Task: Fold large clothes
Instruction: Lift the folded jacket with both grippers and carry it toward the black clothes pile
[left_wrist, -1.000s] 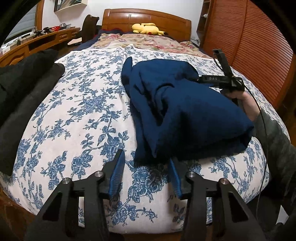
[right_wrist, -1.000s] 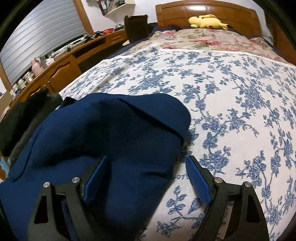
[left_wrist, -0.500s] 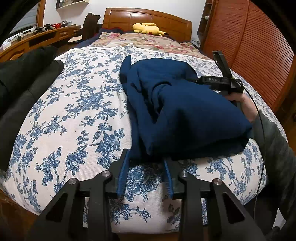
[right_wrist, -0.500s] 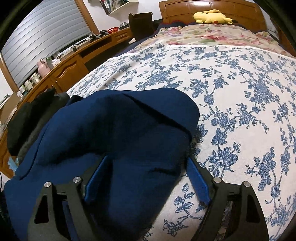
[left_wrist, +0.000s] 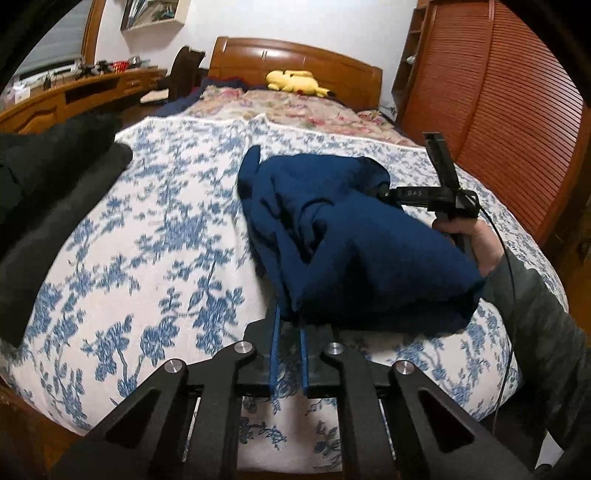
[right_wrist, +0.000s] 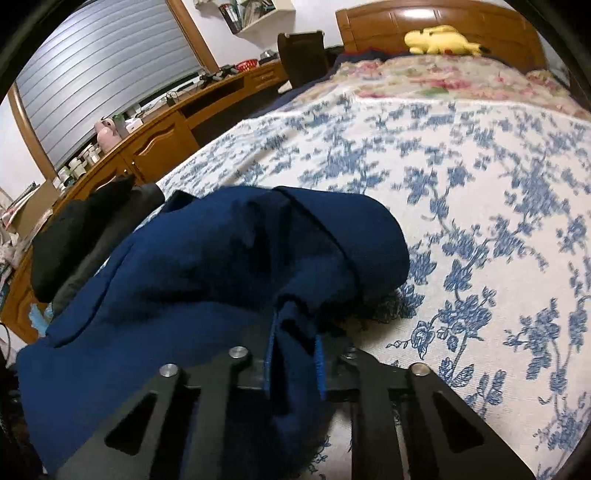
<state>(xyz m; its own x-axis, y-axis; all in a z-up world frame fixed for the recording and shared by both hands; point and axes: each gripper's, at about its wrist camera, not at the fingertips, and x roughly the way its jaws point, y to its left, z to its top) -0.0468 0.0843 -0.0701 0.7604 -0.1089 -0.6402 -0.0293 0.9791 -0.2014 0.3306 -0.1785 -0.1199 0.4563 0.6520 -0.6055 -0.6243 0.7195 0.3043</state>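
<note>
- A navy blue garment (left_wrist: 354, 240) lies bunched on a bed (left_wrist: 155, 236) with a blue-flowered cover.
- The left gripper (left_wrist: 288, 321) has just been closing; its jaws pinch the garment's near corner.
- The right gripper (right_wrist: 293, 332) has just been closing too; its jaws clamp a thick fold at the garment's far end.
- Dark clothes (left_wrist: 48, 192) lie along the bed's left edge.

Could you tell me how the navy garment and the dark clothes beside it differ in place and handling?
The navy garment lies bunched mid-bed; the dark clothes sit piled at the bed's side edge. The left gripper and right gripper, jaws just closed, both pinch the navy garment's edges; nothing touches the dark clothes. Both rest on the floral bedspread.
</note>
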